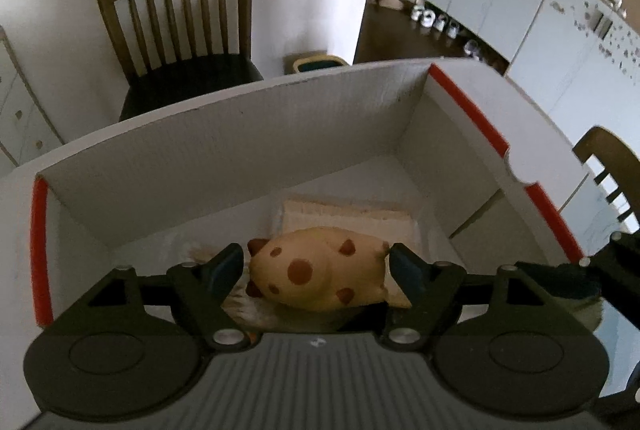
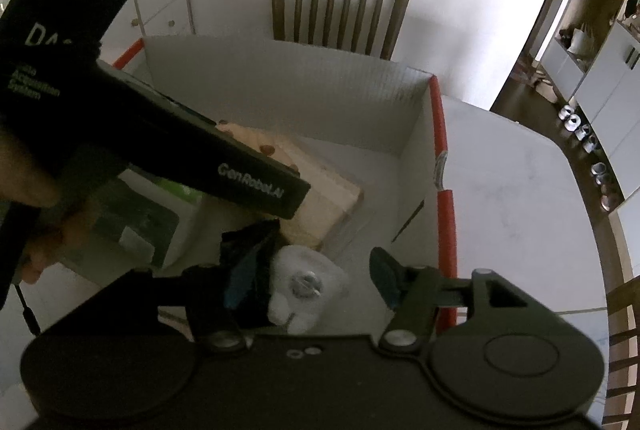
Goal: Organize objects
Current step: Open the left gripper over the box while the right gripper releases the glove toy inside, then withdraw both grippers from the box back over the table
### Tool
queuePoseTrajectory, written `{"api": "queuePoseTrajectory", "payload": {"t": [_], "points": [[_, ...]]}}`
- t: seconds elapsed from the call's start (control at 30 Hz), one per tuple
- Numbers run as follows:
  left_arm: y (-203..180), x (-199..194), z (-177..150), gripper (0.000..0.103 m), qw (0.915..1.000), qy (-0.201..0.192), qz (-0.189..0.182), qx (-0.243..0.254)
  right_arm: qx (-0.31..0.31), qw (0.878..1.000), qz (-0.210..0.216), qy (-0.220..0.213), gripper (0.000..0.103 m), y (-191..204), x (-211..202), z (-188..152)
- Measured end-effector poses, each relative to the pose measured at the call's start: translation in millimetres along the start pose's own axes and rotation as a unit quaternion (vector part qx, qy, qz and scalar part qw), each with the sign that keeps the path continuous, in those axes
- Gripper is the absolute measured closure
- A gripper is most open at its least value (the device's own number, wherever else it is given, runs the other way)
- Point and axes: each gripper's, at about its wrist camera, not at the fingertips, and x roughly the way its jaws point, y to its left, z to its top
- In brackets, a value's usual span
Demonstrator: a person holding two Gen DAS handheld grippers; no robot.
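Gently now — left gripper [image 1: 316, 268] stands wide around the spotted toy [image 1: 320, 270]; lift clear toward twelve o'clock, leaving it inside the box [image 1: 240, 134].

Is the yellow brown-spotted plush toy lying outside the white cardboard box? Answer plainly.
No, the yellow brown-spotted plush toy lies inside the white cardboard box, on folded cream cloth.

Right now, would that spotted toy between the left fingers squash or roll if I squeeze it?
The spotted toy looks rounded and soft, so it would probably squash a little. It rests on a folded cloth in the box, so it seems unlikely to roll.
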Motion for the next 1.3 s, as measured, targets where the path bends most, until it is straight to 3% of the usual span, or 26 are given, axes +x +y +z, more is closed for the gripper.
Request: {"api": "queuePoseTrajectory", "payload": {"t": [0.67,1.3], "points": [[-17.6,-98.7,-13.9,0.023,0.9967,-0.081,-0.003,0.001,-0.007,0.998,0.019,-0.054,0.04,-3.5,-67.5,-3.0],[-43.4,-175.1,-69.9,0.023,0.9927,-0.119,0.0,0.022,-0.02,0.993,0.05,-0.1,0.035,-8.5,-132.6,-35.8]]}}
